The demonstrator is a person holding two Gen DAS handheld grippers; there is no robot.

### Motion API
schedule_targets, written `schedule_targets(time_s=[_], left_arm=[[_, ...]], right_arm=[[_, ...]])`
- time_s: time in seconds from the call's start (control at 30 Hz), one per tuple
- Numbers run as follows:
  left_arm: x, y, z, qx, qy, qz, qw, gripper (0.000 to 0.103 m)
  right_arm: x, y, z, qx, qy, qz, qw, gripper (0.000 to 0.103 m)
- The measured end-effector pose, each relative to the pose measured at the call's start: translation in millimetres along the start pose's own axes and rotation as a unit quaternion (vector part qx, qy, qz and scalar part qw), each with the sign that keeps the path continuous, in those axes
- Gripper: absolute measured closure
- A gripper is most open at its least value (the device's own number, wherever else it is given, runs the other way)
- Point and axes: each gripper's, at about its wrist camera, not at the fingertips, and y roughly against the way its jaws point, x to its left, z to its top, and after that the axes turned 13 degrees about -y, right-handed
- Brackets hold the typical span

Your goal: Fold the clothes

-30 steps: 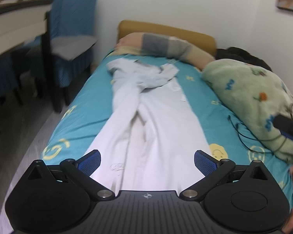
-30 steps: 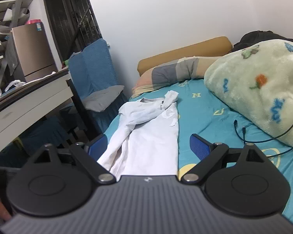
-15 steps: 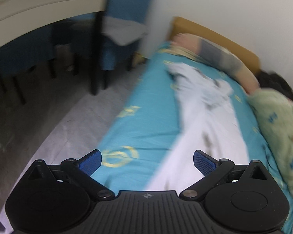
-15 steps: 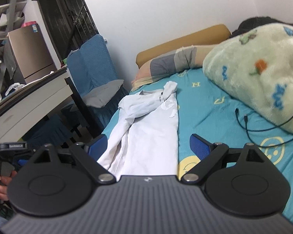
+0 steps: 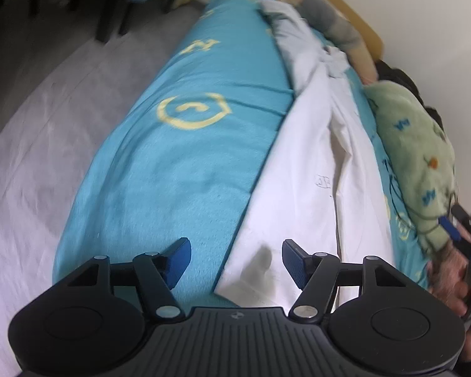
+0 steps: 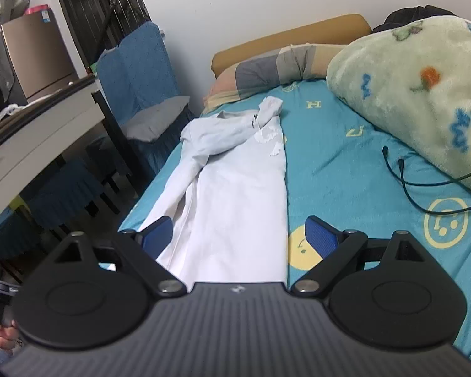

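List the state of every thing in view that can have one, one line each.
Long white cotton garment: lying lengthwise on the bed, partly folded, sleeve bunched near the collar.
Left gripper: open, jaws have just been closing, astride the garment's near corner, pads not pressing.
Right gripper: open wide above the garment's near end.
Black cable: unplugged, loose on the turquoise bedsheet.
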Motion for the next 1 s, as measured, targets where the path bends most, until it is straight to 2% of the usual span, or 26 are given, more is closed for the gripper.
schedule_targets(time_s=[0.03,0.1,0.13,0.17,0.2,0.23,0.33,0.47,0.53,0.7,0.73,0.8,0.87,0.9,1.0], left_arm=[[-4,-1,0,0.002,-0.017,0.002,0.9999,0.039],[-24,-8,4,0.019,-0.066,0.028,0.9972,0.041],[-33,-9,6,0.027,-0.090,0.040,0.9947,0.051],[-40,-10,7,0.036,-0.111,0.048,0.9920,0.070],[-49,-14,11,0.048,-0.130,0.056,0.9888,0.080],[-58,-18,14,0.060,-0.149,0.064,0.9850,0.097],[-91,-15,19,0.082,-0.232,0.103,0.9638,0.102],[-154,4,27,0.086,-0.326,0.134,0.9320,0.102],[-191,17,28,0.079,-0.373,0.137,0.9143,0.102],[-285,24,13,0.059,-0.450,0.097,0.8857,0.102],[-298,17,9,0.061,-0.458,0.092,0.8821,0.102],[-314,-3,0,0.078,-0.465,0.083,0.8780,0.102],[-317,-31,-7,0.109,-0.454,0.074,0.8810,0.101],[-312,-40,-9,0.124,-0.442,0.069,0.8859,0.100],[-297,-66,-12,0.167,-0.401,0.053,0.8992,0.089]], right_arm=[[0,-1,-1,0.001,0.002,-0.004,1.000,0.011],[-1,-2,-2,0.003,0.004,-0.010,1.000,0.011],[-2,-1,-2,0.003,0.001,-0.011,1.000,0.011],[-4,-2,-1,0.004,-0.003,-0.011,1.000,0.011],[-5,-2,0,0.005,-0.007,-0.011,1.000,0.011],[-6,-1,0,0.005,-0.011,-0.010,1.000,0.011],[-9,0,1,0.003,-0.015,-0.011,1.000,0.011],[-15,6,5,-0.005,-0.026,-0.011,1.000,0.011],[-18,8,7,-0.009,-0.032,-0.009,0.999,0.011],[-23,12,11,-0.017,-0.045,-0.006,0.999,0.011],[-24,13,12,-0.018,-0.048,-0.005,0.999,0.011],[-27,15,13,-0.019,-0.051,-0.005,0.999,0.011],[-30,16,13,-0.015,-0.055,-0.004,0.998,0.011],[-32,16,14,-0.011,-0.059,-0.004,0.998,0.011],[-40,15,13,0.005,-0.075,-0.001,0.997,0.011]])
